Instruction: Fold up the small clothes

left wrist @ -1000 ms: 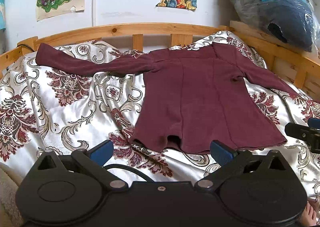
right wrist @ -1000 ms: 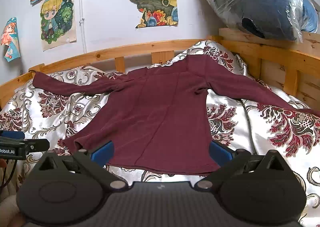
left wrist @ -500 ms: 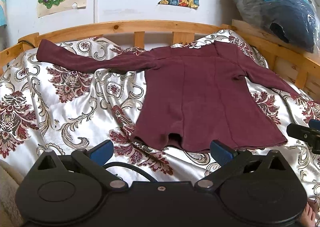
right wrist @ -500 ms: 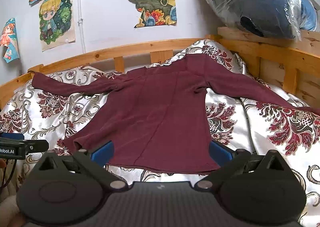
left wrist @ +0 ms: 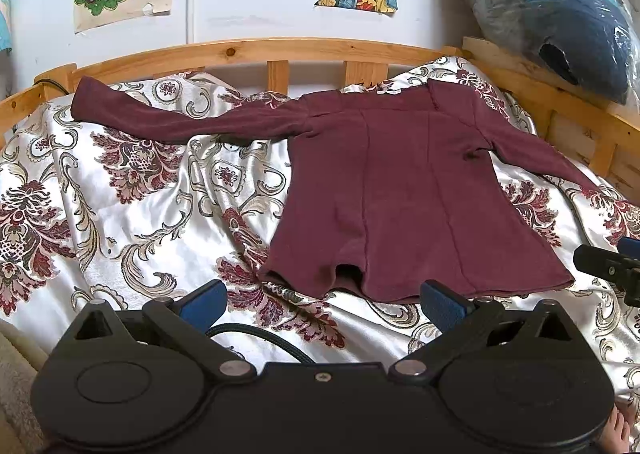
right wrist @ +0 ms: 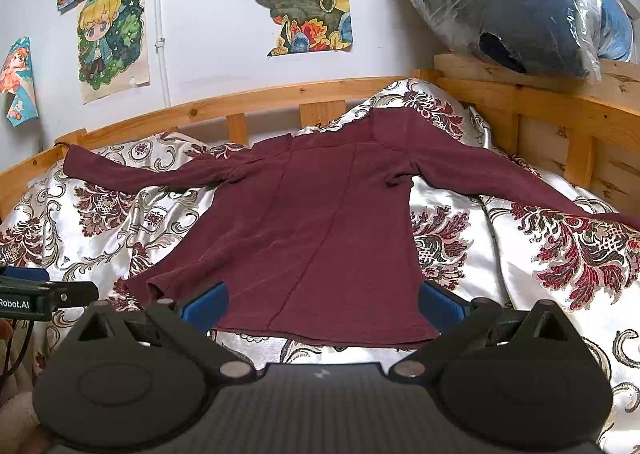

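A small maroon long-sleeved top (left wrist: pixel 404 190) lies flat on the bed, back up, both sleeves spread out to the sides and the hem toward me. It also shows in the right wrist view (right wrist: pixel 316 222). My left gripper (left wrist: pixel 322 300) is open and empty, just short of the hem's left part. My right gripper (right wrist: pixel 322 302) is open and empty, its blue pads either side of the hem's right part. The right gripper's tip shows at the right edge of the left wrist view (left wrist: pixel 608 266).
The bed has a shiny white bedspread with a dark red floral print (left wrist: pixel 120 214), rumpled left of the top. A wooden rail (left wrist: pixel 248 52) runs around the far and right sides. A plastic-wrapped blue bundle (right wrist: pixel 520 2) sits on the right ledge. Posters hang on the wall.
The left wrist view has shifted slightly, with the top a little higher and further right in frame. The right gripper has barely moved. Both grippers stay open.
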`<action>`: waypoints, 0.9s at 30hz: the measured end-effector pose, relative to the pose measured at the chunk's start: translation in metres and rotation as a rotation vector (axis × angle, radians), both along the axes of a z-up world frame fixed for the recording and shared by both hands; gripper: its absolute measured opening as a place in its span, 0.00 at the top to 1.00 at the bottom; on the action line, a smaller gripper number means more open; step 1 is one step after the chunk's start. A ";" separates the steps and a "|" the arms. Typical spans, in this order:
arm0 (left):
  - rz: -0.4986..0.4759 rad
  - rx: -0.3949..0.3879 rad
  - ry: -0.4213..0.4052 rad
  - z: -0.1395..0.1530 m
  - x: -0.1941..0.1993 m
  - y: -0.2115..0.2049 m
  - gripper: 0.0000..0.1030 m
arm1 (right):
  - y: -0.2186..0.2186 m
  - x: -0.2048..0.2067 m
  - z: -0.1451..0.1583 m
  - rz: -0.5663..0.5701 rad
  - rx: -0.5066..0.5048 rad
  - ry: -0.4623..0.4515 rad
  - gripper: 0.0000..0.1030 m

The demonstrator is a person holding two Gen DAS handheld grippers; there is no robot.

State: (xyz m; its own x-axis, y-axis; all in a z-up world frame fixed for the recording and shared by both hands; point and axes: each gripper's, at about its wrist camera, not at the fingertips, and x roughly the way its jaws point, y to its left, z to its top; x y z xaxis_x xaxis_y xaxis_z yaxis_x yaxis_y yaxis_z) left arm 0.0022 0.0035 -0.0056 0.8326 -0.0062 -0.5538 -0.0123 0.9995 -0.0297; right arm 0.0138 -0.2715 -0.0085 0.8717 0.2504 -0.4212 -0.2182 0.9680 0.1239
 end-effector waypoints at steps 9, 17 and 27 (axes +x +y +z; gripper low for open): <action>0.004 -0.002 0.004 0.000 0.001 0.000 0.01 | 0.000 0.000 -0.001 -0.001 0.004 0.001 0.00; 0.009 -0.002 0.002 -0.001 0.000 0.001 0.01 | -0.002 -0.001 -0.001 -0.005 0.008 -0.004 0.00; 0.010 -0.002 0.009 0.001 0.001 0.000 0.01 | -0.002 -0.002 -0.001 -0.008 0.012 -0.006 0.00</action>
State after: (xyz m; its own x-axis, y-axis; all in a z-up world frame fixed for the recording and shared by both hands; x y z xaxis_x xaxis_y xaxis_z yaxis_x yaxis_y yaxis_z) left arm 0.0035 0.0037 -0.0049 0.8277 0.0015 -0.5612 -0.0229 0.9992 -0.0312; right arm 0.0120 -0.2733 -0.0092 0.8764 0.2481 -0.4126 -0.2110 0.9683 0.1341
